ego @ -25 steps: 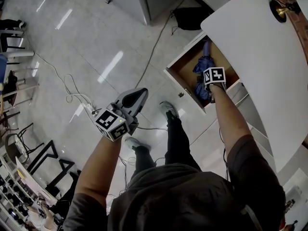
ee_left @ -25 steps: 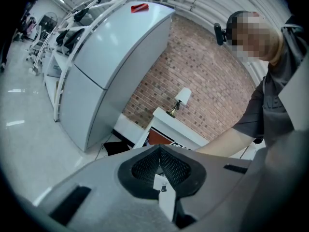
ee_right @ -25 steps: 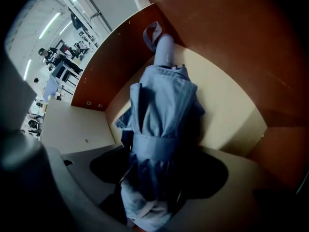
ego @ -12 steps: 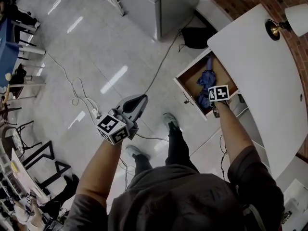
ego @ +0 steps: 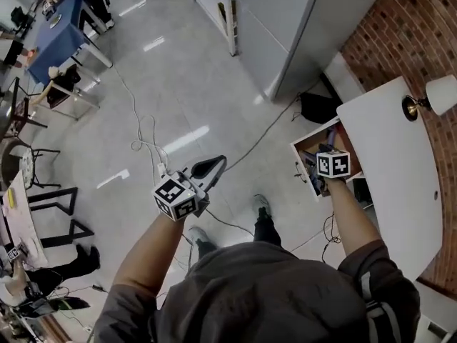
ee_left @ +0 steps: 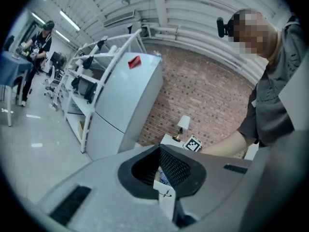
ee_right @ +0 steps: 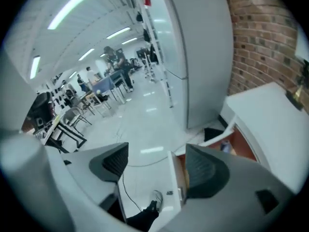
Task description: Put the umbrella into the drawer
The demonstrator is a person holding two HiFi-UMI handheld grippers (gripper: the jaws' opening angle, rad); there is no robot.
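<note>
The blue folded umbrella (ee_right: pixel 225 145) lies inside the open wooden drawer (ego: pixel 303 161) of the white desk (ego: pixel 389 170); only a dark blue bit of the umbrella (ego: pixel 312 169) shows in the head view. My right gripper (ee_right: pixel 152 166) hangs above the drawer front (ee_right: pixel 173 187), open, with nothing between its pads. Seen from the head, its marker cube (ego: pixel 333 163) covers its jaws. My left gripper (ego: pixel 216 164) is held out over the floor, well left of the drawer, shut and empty. Its closed fingertips (ee_left: pixel 160 151) point toward the desk.
A brass lamp (ego: pixel 428 97) stands on the desk by the brick wall (ego: pixel 421 27). A tall grey cabinet (ego: pixel 300 27) and a black bag (ego: pixel 319 107) are behind the drawer. Cables (ego: pixel 146 138) trail across the floor. My shoes (ego: pixel 263 207) are below; chairs and a blue table (ego: pixel 61 31) stand far left.
My right gripper has lifted up out of the drawer, leaving the umbrella inside. Both hands have risen, and the drawer and desk look smaller and farther right.
</note>
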